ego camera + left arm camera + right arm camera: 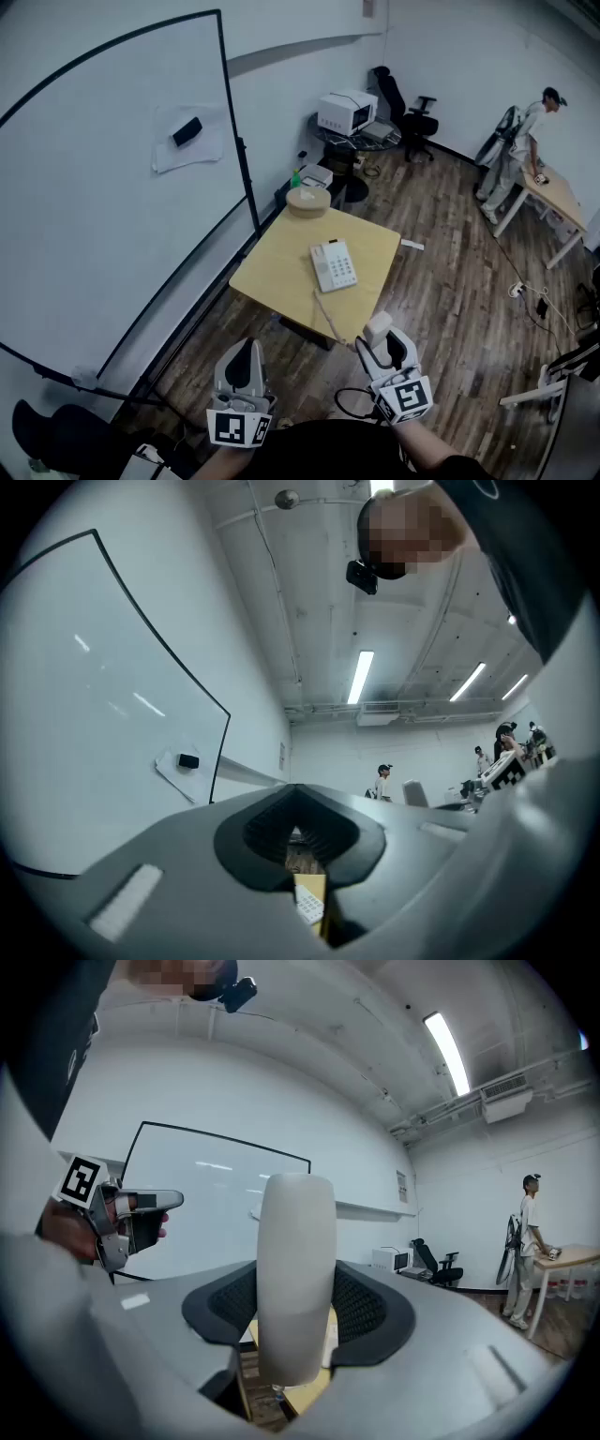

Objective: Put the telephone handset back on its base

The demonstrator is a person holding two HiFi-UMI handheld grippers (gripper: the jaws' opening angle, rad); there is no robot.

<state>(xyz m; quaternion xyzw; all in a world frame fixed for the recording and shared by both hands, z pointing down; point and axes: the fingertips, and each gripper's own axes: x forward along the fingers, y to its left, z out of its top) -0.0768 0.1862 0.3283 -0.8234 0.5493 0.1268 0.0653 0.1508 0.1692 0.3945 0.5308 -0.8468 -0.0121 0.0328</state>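
Note:
The white telephone base (334,265) with its keypad lies on the small wooden table (272,262). A thin cord (326,314) runs from it toward me. My right gripper (380,343) is shut on the white handset (378,328), held in the air just off the table's near corner. In the right gripper view the handset (296,1269) stands upright between the jaws of that gripper (295,1335). My left gripper (246,351) hangs empty to the left, jaws together, short of the table. Through the slit of the left gripper (300,855) a bit of the base (307,907) shows.
A large whiteboard (94,187) stands left of the table. A round wooden box (308,202) sits at the table's far corner. Beyond are a stand with a white appliance (347,111), an office chair (412,117), and a person (525,141) at a desk (558,199).

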